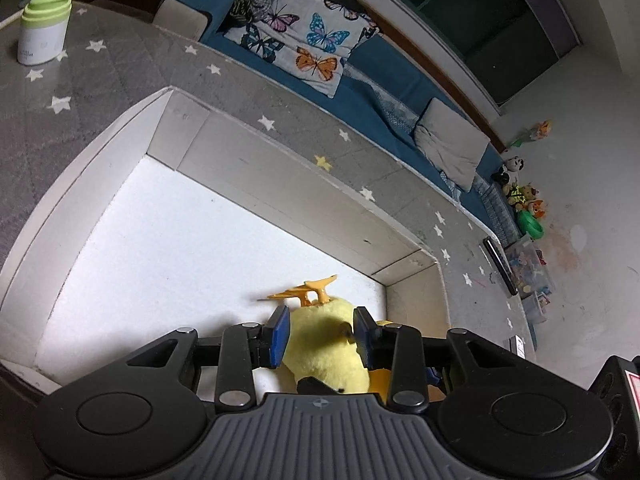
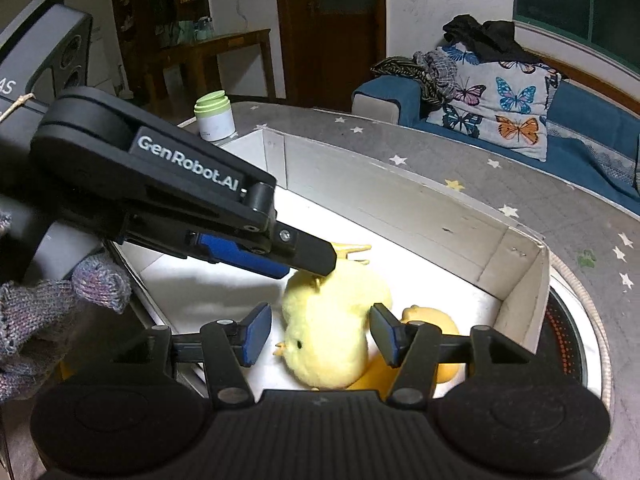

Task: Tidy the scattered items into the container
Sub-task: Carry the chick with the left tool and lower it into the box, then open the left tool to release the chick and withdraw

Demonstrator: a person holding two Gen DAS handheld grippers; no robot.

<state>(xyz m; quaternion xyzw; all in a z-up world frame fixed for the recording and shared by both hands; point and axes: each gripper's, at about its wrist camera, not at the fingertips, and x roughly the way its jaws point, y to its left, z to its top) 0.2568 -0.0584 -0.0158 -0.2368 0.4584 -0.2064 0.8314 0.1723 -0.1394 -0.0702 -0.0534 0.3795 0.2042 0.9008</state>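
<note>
A yellow plush chick (image 2: 328, 328) with orange feet lies inside the white box (image 2: 400, 200) near its right end. My left gripper (image 1: 322, 334) has its blue pads on either side of the chick (image 1: 324, 344), touching its body. In the right wrist view the left gripper (image 2: 308, 264) reaches in from the left over the chick. My right gripper (image 2: 318, 334) is open, its pads standing apart on both sides of the chick's head. An orange rubber duck (image 2: 432, 320) lies in the box behind the right finger.
The box sits on a grey star-patterned table (image 1: 100, 80). A white jar with a green lid (image 1: 42, 28) stands beyond the box's left end. A blue sofa with a butterfly pillow (image 1: 300, 40) runs behind the table. Toys lie on the floor at right.
</note>
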